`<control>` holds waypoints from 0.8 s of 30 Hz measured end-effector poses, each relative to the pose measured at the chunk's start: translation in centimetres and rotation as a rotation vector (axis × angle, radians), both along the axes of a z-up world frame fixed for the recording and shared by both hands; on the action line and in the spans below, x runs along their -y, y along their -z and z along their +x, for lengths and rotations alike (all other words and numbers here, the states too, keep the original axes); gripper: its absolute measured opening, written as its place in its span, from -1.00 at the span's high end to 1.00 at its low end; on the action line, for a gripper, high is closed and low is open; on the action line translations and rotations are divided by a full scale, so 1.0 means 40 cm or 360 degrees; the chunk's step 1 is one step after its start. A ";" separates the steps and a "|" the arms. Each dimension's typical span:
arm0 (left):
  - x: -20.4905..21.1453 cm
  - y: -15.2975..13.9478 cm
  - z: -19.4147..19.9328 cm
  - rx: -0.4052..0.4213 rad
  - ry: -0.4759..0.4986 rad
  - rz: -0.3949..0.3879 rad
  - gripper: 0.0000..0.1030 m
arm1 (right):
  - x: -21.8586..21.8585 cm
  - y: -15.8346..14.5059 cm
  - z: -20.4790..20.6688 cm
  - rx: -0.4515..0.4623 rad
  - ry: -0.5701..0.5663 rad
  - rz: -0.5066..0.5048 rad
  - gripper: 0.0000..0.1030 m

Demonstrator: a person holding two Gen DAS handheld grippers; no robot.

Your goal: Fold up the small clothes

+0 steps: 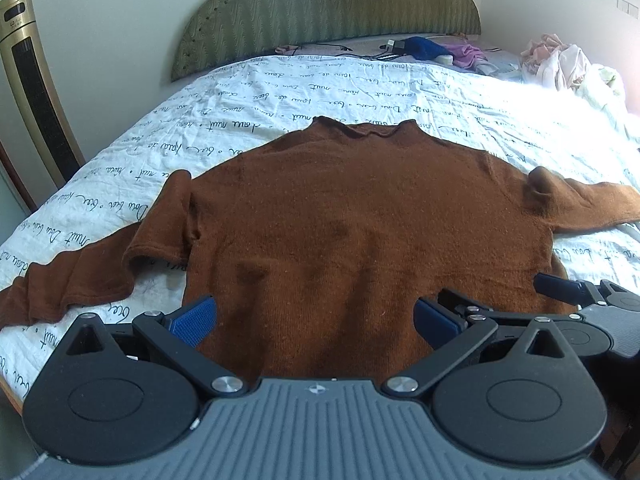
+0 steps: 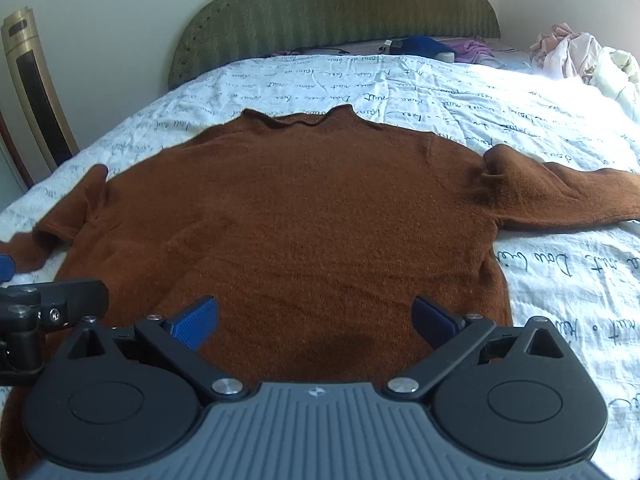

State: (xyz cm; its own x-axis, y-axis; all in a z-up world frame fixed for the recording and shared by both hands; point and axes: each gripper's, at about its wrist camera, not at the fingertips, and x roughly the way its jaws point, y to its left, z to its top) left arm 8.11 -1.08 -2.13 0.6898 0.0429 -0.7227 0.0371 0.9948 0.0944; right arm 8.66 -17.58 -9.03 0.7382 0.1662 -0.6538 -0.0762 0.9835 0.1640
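We see a brown sweater (image 1: pixel 340 220) lying flat on a big bed (image 1: pixel 280 92). The bed has a white cover with dark curly writing on it. The neck of the sweater points away from us, toward the green headboard (image 1: pixel 328 12). One sleeve (image 1: pixel 80 276) goes out to the left and is bunched and folded near the shoulder. The other sleeve (image 1: pixel 580 204) goes straight out to the right.

Our left gripper (image 1: pixel 314 318) is over the bottom part of the sweater, near its left side. Its two blue pads (image 1: pixel 196 320) are wide apart — nothing is between them but the sweater lying below. We cannot tell if the pads touch the cloth.

Our right gripper (image 2: pixel 314 318) is just beside it, over the bottom right part of the sweater. It is wide open too and holds nothing. In the left view we see part of the right gripper at the right edge.

At the far end of the bed there is a dark blue cloth (image 1: pixel 424 46) and a purple cloth (image 1: pixel 466 54). A pile of pale pink and white clothes (image 1: pixel 568 66) sits in the far right corner. A tall gold fan (image 1: pixel 32 92) stands by the wall on the left — beside the bed.
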 end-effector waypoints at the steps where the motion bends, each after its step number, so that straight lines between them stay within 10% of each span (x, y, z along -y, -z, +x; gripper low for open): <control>1: 0.003 0.001 0.015 -0.0015 0.0004 0.0013 -1.00 | 0.003 -0.001 0.010 0.0047 0.0001 0.0023 -1.00; 16: -0.019 0.060 0.182 -0.0227 0.0125 -0.0028 -1.00 | 0.038 0.003 0.120 -0.0039 0.0028 -0.0109 -1.00; 24: 0.037 0.059 0.187 -0.0069 0.0190 -0.0155 -1.00 | 0.354 -0.032 0.143 -0.0017 0.0278 -0.0164 -1.00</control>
State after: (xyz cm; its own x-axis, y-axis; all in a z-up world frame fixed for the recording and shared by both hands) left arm 15.59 -2.54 -4.47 0.6536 -0.1094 -0.7489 0.1575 0.9875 -0.0068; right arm 14.36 -31.76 -7.76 0.7428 -0.0321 -0.6687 0.0984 0.9932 0.0617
